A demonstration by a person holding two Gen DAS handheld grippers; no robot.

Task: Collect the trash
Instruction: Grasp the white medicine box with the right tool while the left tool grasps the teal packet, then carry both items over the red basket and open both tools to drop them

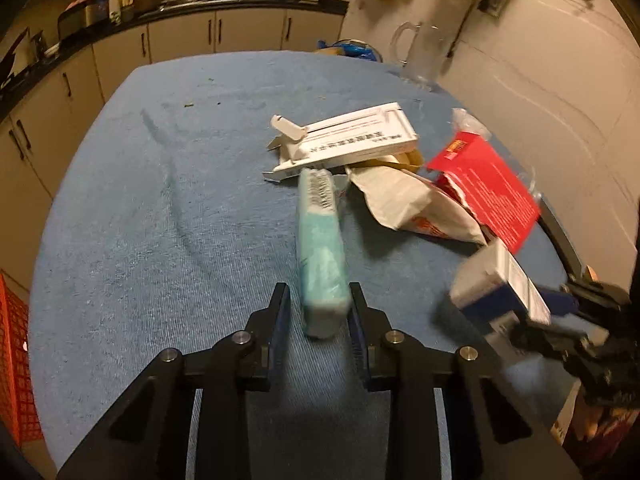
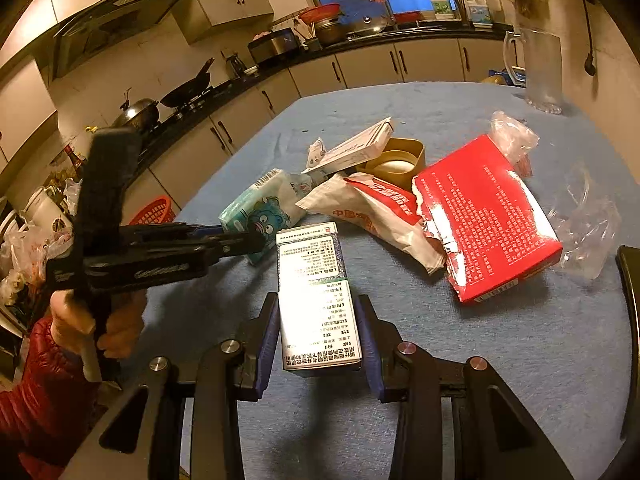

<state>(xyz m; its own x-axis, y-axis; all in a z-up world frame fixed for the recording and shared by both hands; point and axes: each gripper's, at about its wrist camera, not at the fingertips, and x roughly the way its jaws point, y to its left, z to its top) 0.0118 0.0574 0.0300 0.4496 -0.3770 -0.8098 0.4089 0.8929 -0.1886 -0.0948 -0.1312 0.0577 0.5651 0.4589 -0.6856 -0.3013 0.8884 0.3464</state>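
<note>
A teal tissue pack [image 1: 323, 256] lies on the blue-covered bench [image 1: 160, 208], its near end between the jaws of the left gripper [image 1: 320, 312]. The jaws stand narrowed around the pack; whether both pads press it I cannot tell. The right gripper [image 2: 318, 332] is clamped on a white printed box [image 2: 316, 292], apparently lifted clear for collecting. Beyond them the remaining trash sits heaped together: one torn red box [image 2: 488, 216], one white-and-red wrapper [image 2: 376, 212], one long white carton [image 1: 352, 140], one gold tin [image 2: 400, 160] and one crumpled clear bag [image 2: 516, 136]. One glass jug [image 2: 540, 68] stands apart.
</note>
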